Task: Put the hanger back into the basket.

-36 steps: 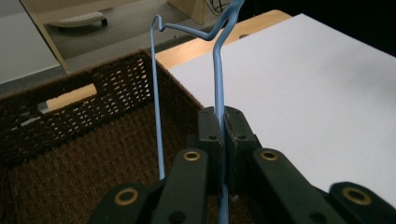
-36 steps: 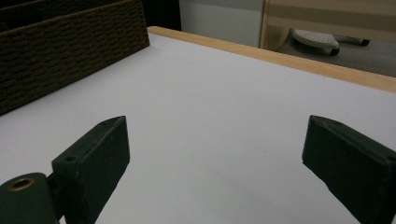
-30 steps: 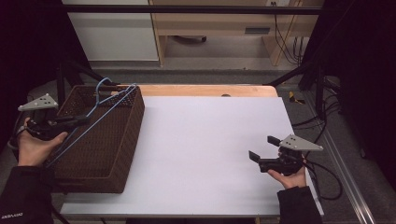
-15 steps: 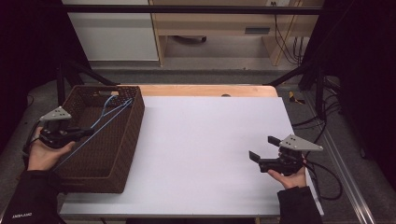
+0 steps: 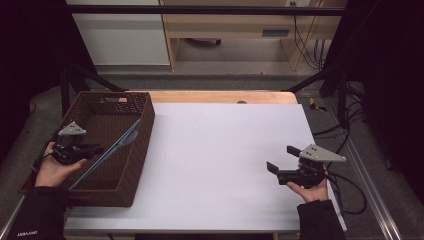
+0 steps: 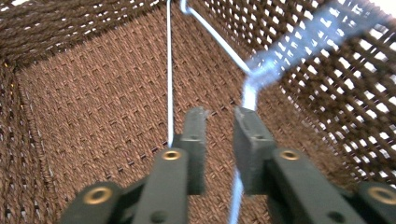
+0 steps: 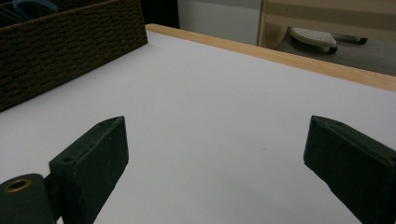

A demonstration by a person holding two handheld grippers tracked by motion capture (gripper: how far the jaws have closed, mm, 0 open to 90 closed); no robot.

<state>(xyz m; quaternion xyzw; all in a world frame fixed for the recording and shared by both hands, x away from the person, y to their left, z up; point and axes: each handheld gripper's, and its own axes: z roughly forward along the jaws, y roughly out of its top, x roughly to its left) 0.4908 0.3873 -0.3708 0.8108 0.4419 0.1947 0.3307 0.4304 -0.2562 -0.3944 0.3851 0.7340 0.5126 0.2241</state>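
A blue clothes hanger [image 5: 112, 150] lies slanted in the brown wicker basket [image 5: 142, 150], its upper end leaning on the basket's right rim. My left gripper [image 5: 97, 148] is inside the basket at the hanger's lower end. In the left gripper view the jaws [image 6: 219, 116] stand slightly apart. The hanger's blue strip [image 6: 299, 44] runs down into the gap beside the right jaw without being pinched, and its thin wire [image 6: 169, 70] passes the left jaw. My right gripper [image 5: 282, 159] hovers wide open over the white table [image 5: 220, 150] at the right, with nothing in it [image 7: 215, 140].
The basket [image 7: 70, 42] takes up the table's left end and its woven floor [image 6: 93, 102] is bare around the hanger. A wooden strip [image 5: 220, 96] edges the far side. Cables [image 5: 345, 185] trail off the right edge, and black frame posts stand at both back corners.
My left gripper came down and toward the person, lowering the hanger from above the basket into it, and its jaws now stand apart. The right gripper has stayed put.
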